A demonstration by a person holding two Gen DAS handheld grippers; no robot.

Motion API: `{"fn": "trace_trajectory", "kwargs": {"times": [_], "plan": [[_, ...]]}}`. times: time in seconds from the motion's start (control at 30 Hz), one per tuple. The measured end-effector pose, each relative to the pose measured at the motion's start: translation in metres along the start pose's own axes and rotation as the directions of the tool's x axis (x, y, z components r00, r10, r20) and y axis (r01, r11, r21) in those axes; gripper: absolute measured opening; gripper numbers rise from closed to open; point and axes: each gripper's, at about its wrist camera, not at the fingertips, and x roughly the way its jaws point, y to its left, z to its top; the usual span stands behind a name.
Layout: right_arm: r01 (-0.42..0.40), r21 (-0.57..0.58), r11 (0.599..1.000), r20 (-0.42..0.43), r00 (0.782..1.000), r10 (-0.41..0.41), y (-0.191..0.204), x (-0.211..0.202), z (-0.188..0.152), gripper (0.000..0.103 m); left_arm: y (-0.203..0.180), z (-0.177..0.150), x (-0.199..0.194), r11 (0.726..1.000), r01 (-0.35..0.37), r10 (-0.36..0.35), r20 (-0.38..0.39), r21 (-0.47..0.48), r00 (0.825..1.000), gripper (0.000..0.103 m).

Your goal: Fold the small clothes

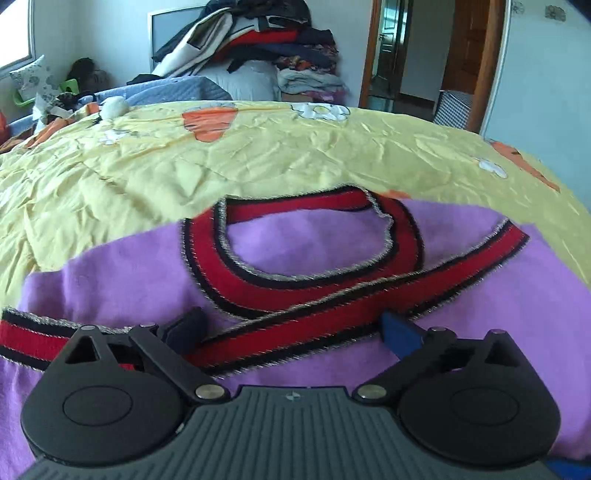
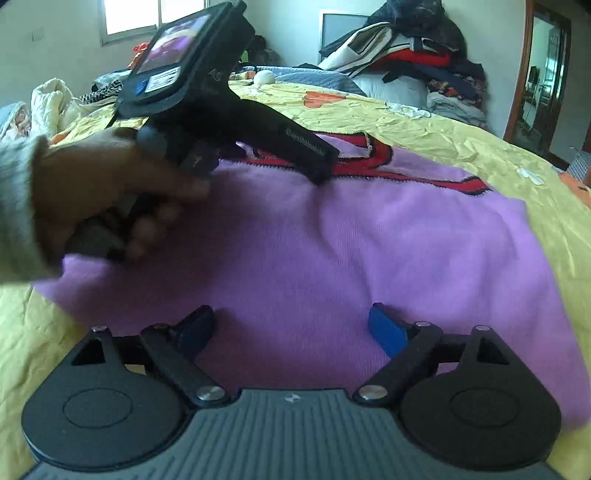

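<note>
Purple sweater with red-and-black striped trim lies on yellow, orange-patterned bedspread.

Yellow bedspread, clothes pile behind, wooden doorway, daylit window

We are in a home bedroom. A bed with a yellow quilt fills the near view; far off we see piled clothes, a window and a wooden doorway.
</note>
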Motion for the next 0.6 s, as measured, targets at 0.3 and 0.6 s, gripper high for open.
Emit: {"fn": "trace_trajectory", "kwargs": {"times": [0.3,0.6], "plan": [[0.106,0.041,0.993,-0.045,0.993,-0.105,-0.045,0.002,0.018,0.103,0.054,-0.037,-0.084,0.986,0.012,-0.008,0.022,-0.164,1.0,0.089],[0.138,0.15,0.979,-0.053,0.99,-0.132,-0.093,0.012,0.016,0.103,0.099,-0.043,-0.073,0.98,-0.11,0.106,-0.029,-0.164,0.994,0.089]]}}
